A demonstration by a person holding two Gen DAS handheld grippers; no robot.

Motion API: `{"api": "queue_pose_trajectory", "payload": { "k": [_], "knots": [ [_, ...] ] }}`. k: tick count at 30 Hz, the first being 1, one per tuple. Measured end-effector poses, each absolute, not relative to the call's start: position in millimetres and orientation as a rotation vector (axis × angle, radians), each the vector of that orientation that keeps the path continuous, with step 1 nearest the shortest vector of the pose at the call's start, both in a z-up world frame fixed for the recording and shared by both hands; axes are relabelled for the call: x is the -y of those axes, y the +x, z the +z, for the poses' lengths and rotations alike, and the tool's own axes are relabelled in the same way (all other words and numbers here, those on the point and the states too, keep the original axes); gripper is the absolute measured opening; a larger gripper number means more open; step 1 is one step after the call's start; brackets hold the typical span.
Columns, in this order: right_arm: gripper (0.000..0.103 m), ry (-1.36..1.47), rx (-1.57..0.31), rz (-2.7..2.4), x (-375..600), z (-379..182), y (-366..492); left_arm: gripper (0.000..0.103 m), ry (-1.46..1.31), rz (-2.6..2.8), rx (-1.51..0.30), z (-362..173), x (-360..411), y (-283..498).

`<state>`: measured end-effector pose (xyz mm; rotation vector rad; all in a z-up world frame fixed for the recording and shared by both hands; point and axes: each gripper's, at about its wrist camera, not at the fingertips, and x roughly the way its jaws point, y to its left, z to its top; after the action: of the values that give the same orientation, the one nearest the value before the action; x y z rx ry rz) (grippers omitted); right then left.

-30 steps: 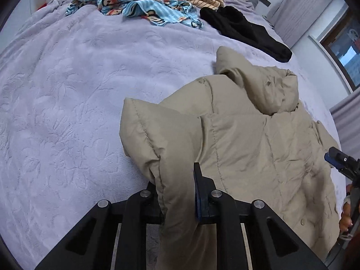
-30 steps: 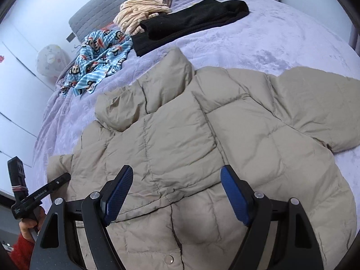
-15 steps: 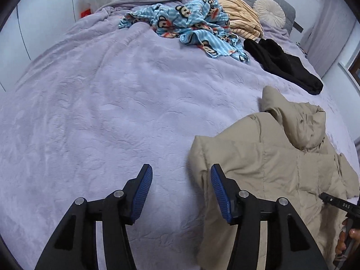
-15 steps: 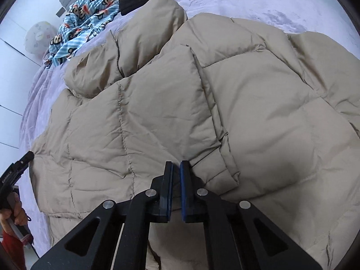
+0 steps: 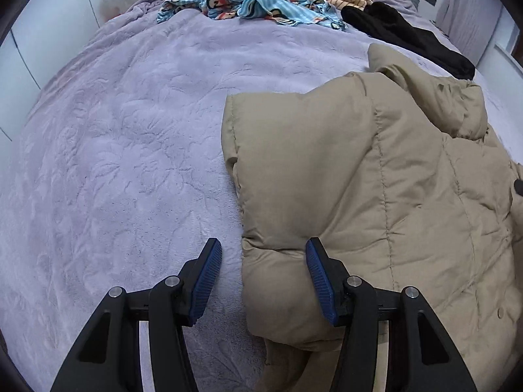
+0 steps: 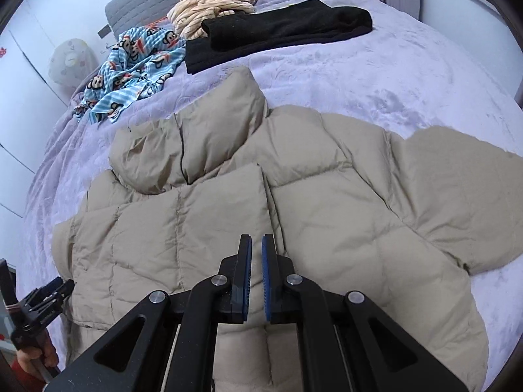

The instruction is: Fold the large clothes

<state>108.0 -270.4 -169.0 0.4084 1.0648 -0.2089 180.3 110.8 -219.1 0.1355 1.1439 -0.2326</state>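
Jacket, beige and quilted, lies flat on the purple bedspread, one sleeve folded across its front. Left gripper stands apart at the folded edge, gripping nothing. Right gripper hovers above the jacket's middle, pads nearly together with nothing between them.

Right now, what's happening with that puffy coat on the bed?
Someone with a claw in each hand is folding the tan coat on the purple bed. One sleeve lies folded across the front. The left claw is open at the coat's edge. The right claw is nearly shut above the coat, holding nothing.
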Motion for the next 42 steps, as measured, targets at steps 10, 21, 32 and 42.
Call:
{"api": "queue_pose_trajectory", "payload": {
  "k": [10,21,32,42],
  "knots": [
    [0.010,0.399,-1.154,-0.245,279,-204,103,0.063,0.204,-0.183,-1.156,-207,-102,182],
    [0.013,0.843,-1.135,-0.213,349,-196,-12,0.063,0.244,-0.282,-1.180,-159,-33,138],
    [0.049,0.967,-1.069,-0.280,412,-196,-71,0.063,0.216,-0.472,-1.248,-163,117,81],
    [0.081,1.132,-0.889,-0.473,518,-192,-133,0.103,0.237,-0.525,-1.211,-158,192,56]
  ]
}}
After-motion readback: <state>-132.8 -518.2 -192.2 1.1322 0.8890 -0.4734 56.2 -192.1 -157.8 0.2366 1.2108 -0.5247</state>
